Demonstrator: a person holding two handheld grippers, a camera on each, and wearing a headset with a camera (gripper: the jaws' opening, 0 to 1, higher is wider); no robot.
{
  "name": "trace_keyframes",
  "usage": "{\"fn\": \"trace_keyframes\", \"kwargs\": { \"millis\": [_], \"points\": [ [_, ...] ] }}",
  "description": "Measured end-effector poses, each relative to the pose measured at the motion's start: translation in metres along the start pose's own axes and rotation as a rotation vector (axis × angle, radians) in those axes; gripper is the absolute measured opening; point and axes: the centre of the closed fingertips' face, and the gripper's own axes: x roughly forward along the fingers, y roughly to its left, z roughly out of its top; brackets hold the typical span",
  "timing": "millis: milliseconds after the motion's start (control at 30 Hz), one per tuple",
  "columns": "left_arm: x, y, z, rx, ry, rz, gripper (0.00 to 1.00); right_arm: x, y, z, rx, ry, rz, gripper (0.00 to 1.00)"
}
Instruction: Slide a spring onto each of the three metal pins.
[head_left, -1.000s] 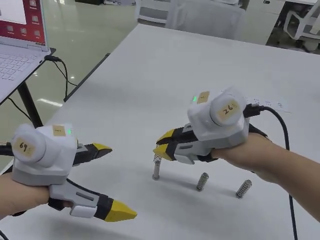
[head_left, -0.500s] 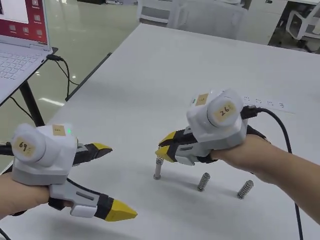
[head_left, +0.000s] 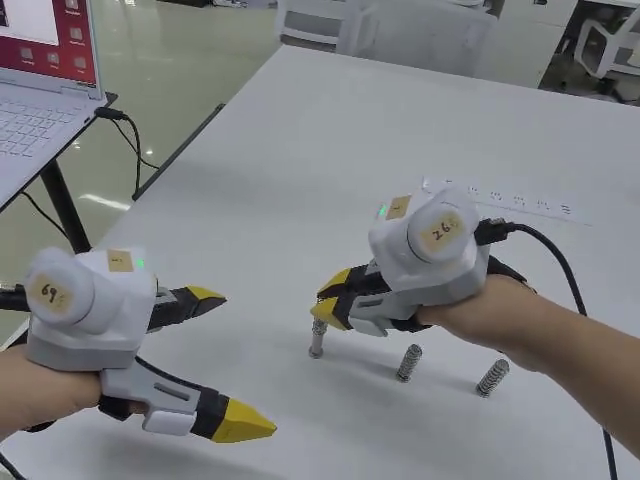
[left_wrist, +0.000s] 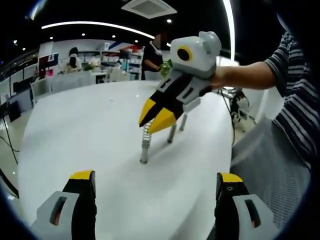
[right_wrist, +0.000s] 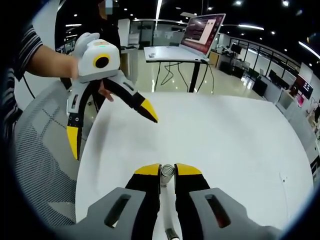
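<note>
Three metal pins stand in a row on the white table (head_left: 330, 150). My right gripper (head_left: 328, 303) is shut on a spring (left_wrist: 146, 134) that sits over the top of the left pin (head_left: 317, 341), whose lower part is bare. In the right gripper view the spring (right_wrist: 167, 173) shows between the yellow tips. The middle pin (head_left: 408, 362) and the right pin (head_left: 491, 377) each carry a spring. My left gripper (head_left: 225, 360) hovers open and holds nothing, to the left of the pins near the table's front edge. It also appears in the right gripper view, the left gripper (right_wrist: 111, 125).
A laptop (head_left: 35, 90) stands on a stand beyond the table's left edge, with a black cable (head_left: 125, 140) hanging from it. A white power strip (head_left: 500, 198) lies on the table behind the right gripper. Its black cable (head_left: 560, 265) trails to the right.
My right gripper has sunk slightly over the left pin with the spring in it. The left gripper has stayed where it was.
</note>
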Motion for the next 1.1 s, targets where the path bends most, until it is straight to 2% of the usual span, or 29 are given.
{"fn": "trace_keyframes", "kwargs": {
  "millis": [500, 700, 900, 1100],
  "points": [
    [0.004, -0.001, 0.006, -0.004, -0.019, 0.003, 0.97, 0.019, 0.006, -0.022, -0.008, 0.068, 0.008, 0.07],
    [0.006, -0.002, 0.005, -0.008, -0.02, 0.001, 0.97, 0.022, 0.006, -0.024, -0.019, 0.08, 0.004, 0.08],
    [0.007, -0.001, 0.008, -0.01, -0.03, 0.003, 0.97, 0.028, 0.007, -0.036, -0.046, 0.125, 0.003, 0.08],
    [0.011, -0.002, 0.008, -0.008, -0.024, -0.003, 0.97, 0.026, 0.006, -0.032, -0.064, 0.109, -0.002, 0.08]
  ]
}}
